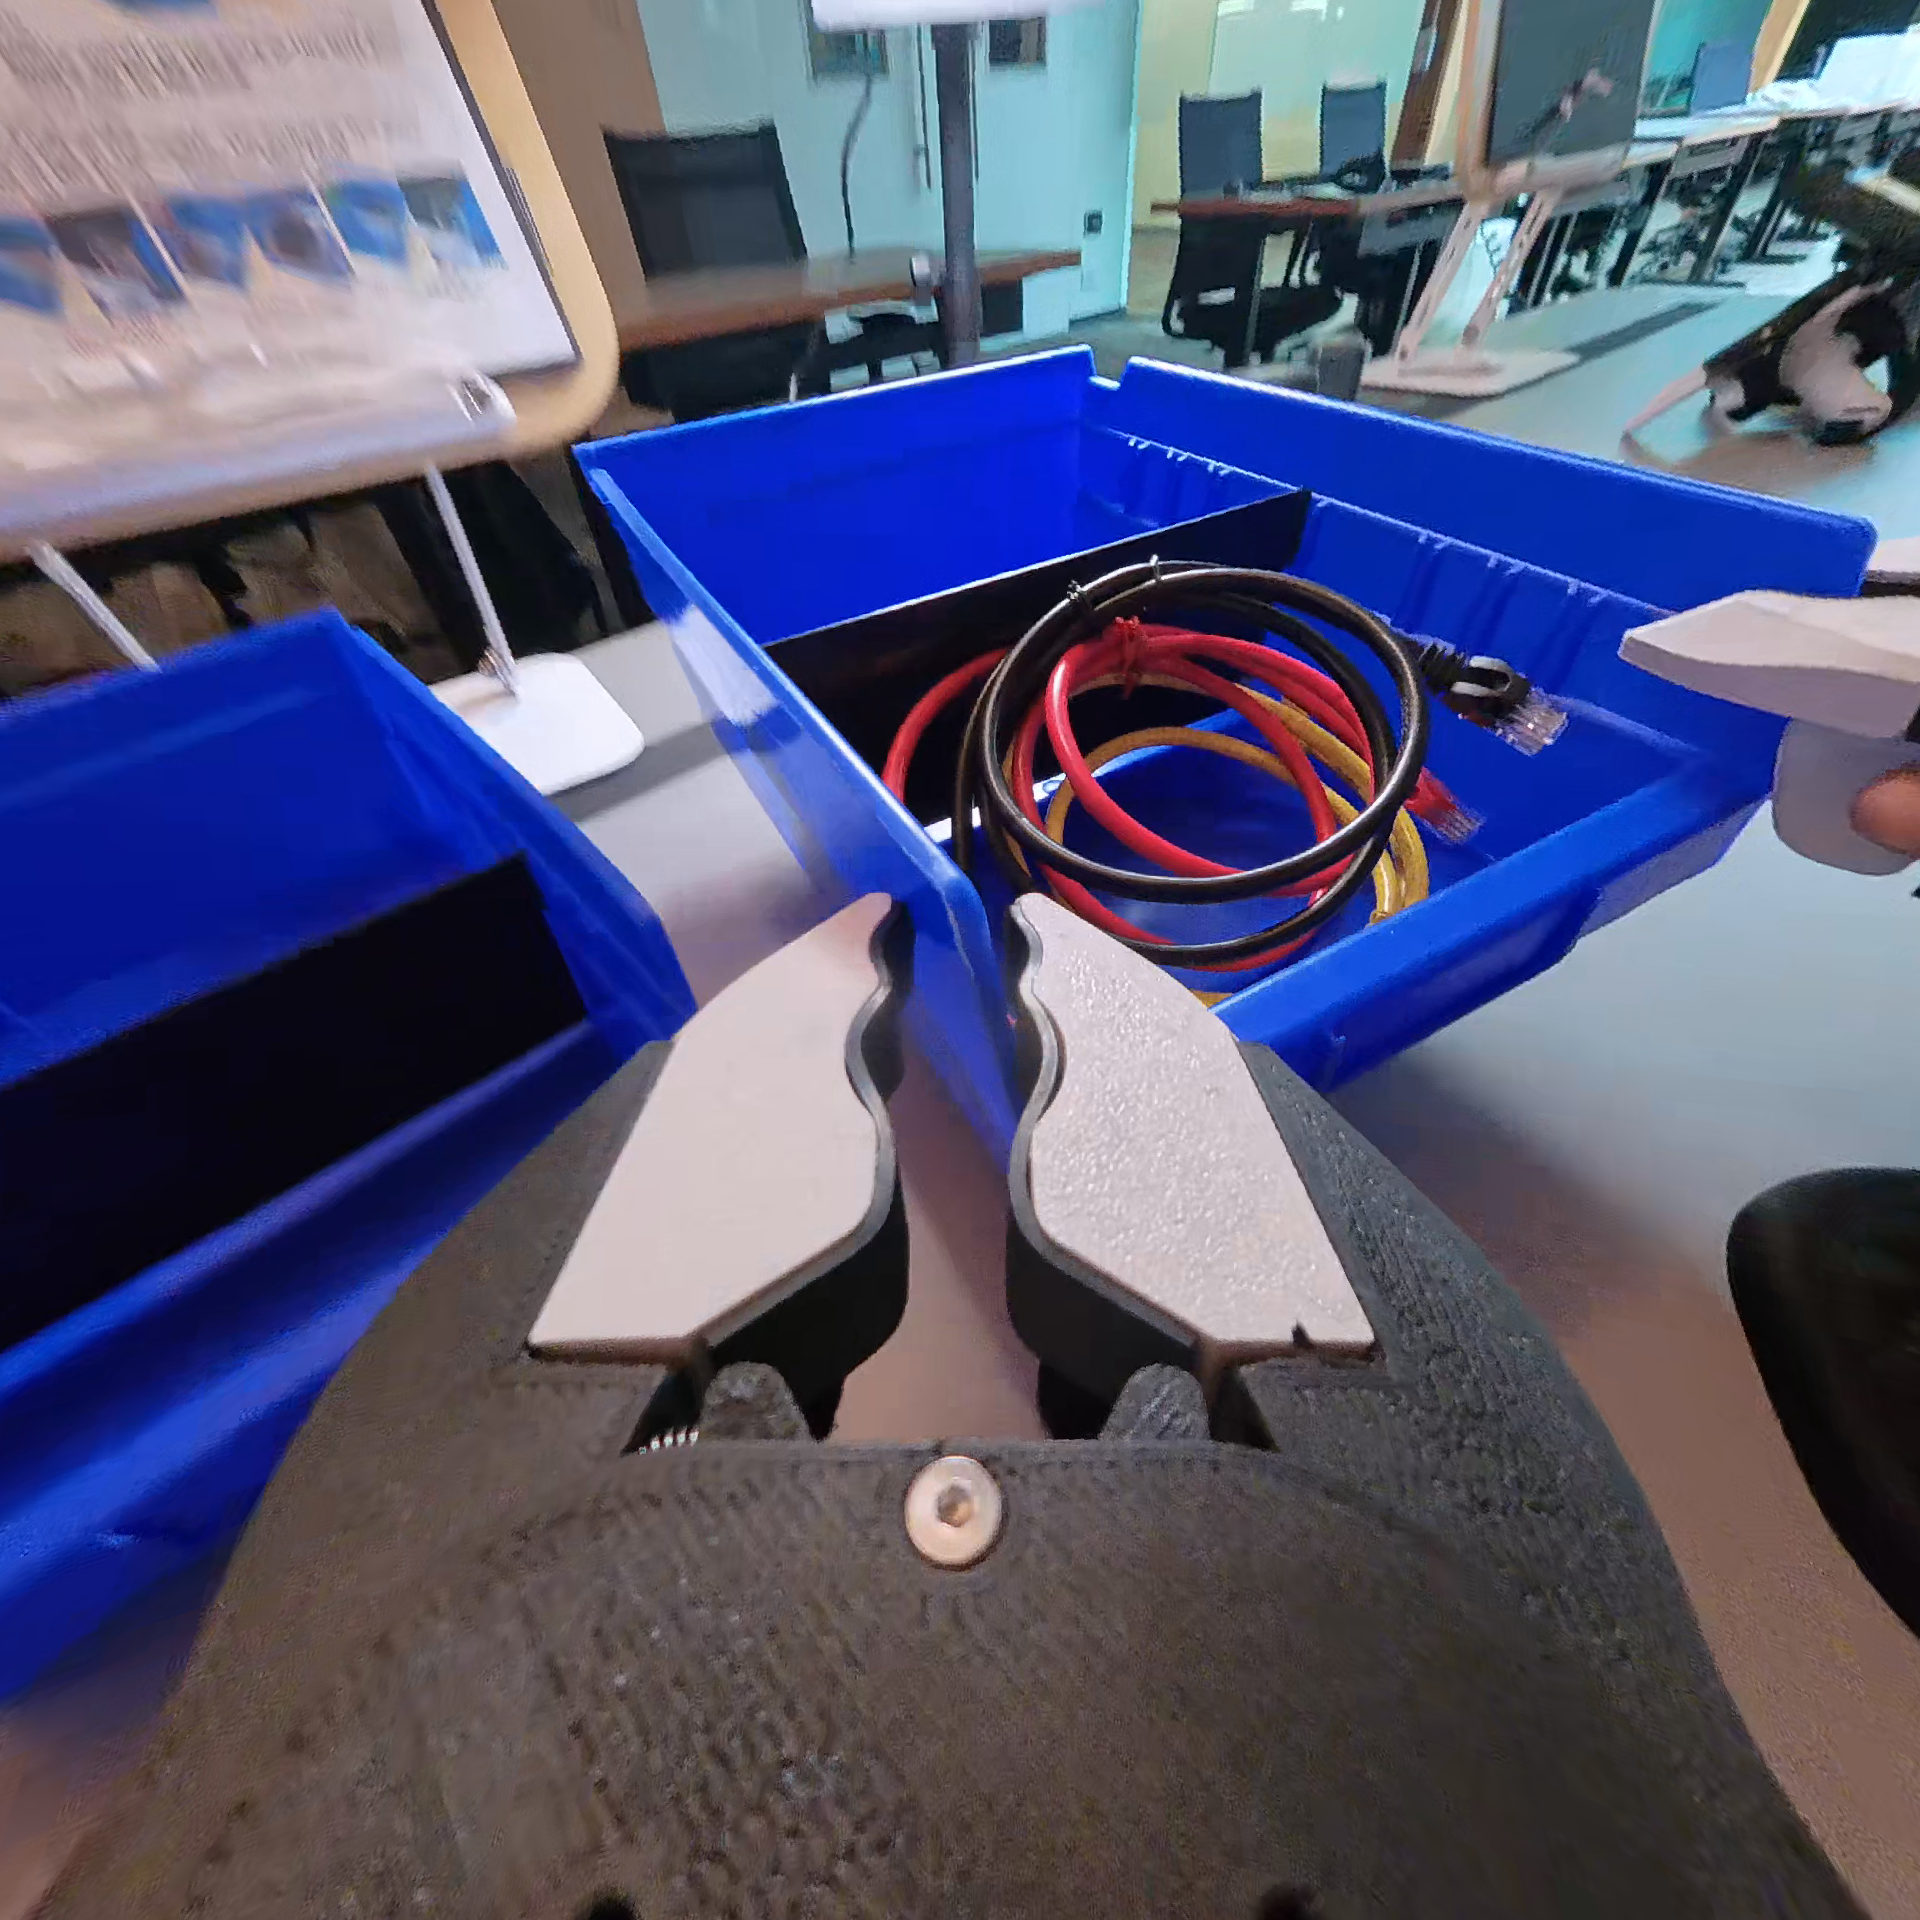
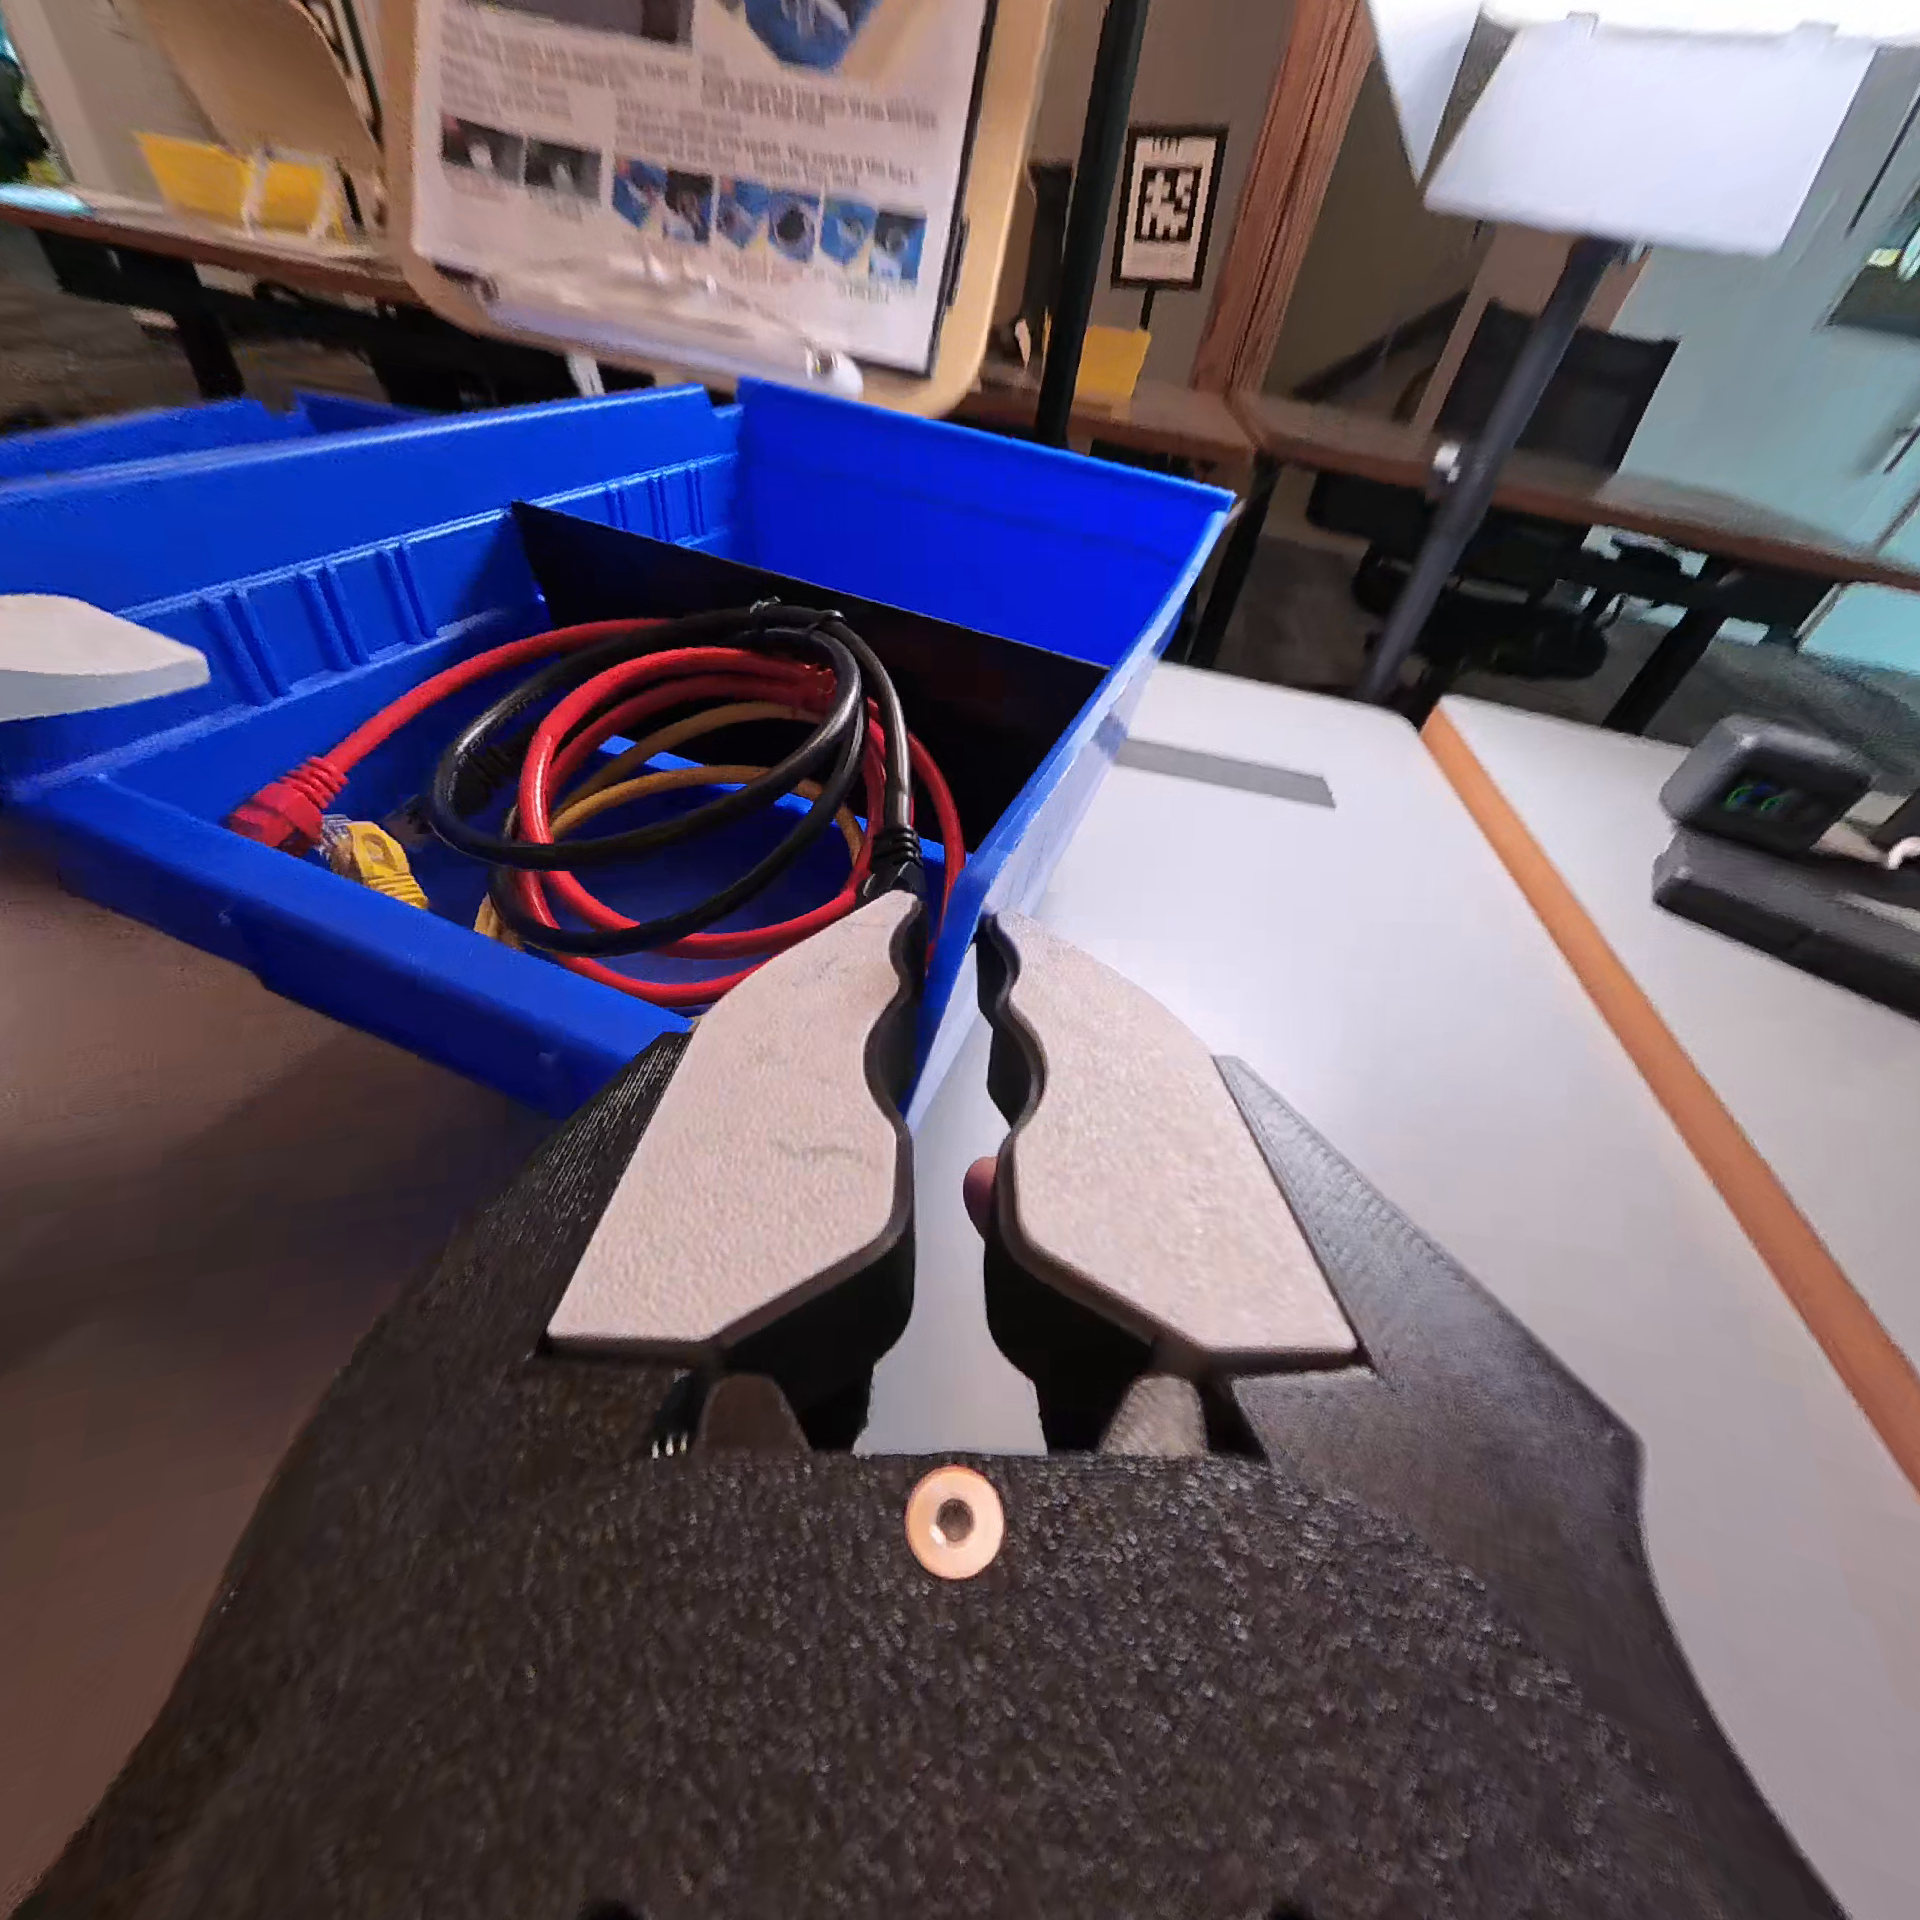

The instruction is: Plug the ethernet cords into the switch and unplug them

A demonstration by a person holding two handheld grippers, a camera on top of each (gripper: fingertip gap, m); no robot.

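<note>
Coiled black (image 1: 1195,883), red (image 1: 1101,800) and yellow (image 1: 1397,862) ethernet cords lie in a blue bin (image 1: 1455,987) on the grey table. My left gripper (image 1: 954,909) straddles the bin's left wall, jaws closed on it. My right gripper (image 2: 951,914) is closed the same way on the bin's right wall (image 2: 1081,727). The right wrist view shows the cords' red plug (image 2: 286,805) and yellow plug (image 2: 374,857) near the bin's front. No switch is in view.
A black divider (image 1: 1039,592) crosses the bin behind the cords. A second blue bin (image 1: 260,779) stands to the left. An instruction sheet on a stand (image 1: 229,229) is behind. Dark devices (image 2: 1766,790) sit on the neighbouring table to the right.
</note>
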